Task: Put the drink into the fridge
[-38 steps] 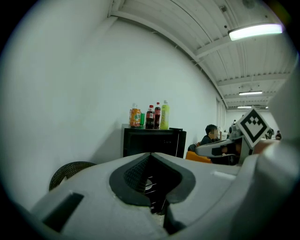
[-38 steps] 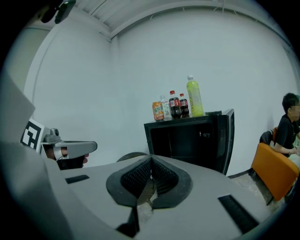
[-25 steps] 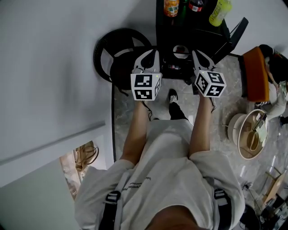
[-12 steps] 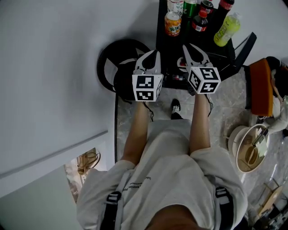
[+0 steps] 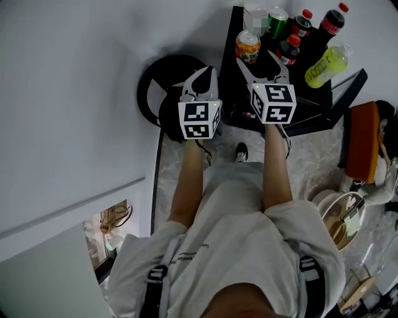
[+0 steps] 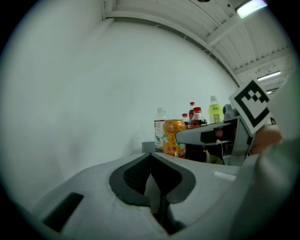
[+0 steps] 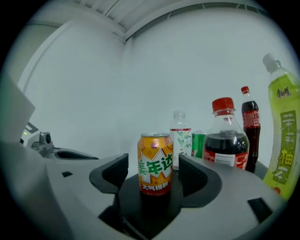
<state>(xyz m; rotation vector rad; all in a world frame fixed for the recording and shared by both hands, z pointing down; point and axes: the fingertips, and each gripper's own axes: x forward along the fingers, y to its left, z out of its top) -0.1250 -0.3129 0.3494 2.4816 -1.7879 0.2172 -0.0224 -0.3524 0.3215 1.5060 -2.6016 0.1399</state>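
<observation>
The room is bright, with long white lamps [image 6: 253,7] on the ceiling and soft, even light on the pale wall [image 5: 74,93], so shadows are faint. Both gripper views are round with black corners, and straight lines bend near their edges. The orange can [image 7: 155,163] looks sharp up close, while the far bottles [image 6: 194,119] in the left gripper view look small and a bit fuzzy.
</observation>
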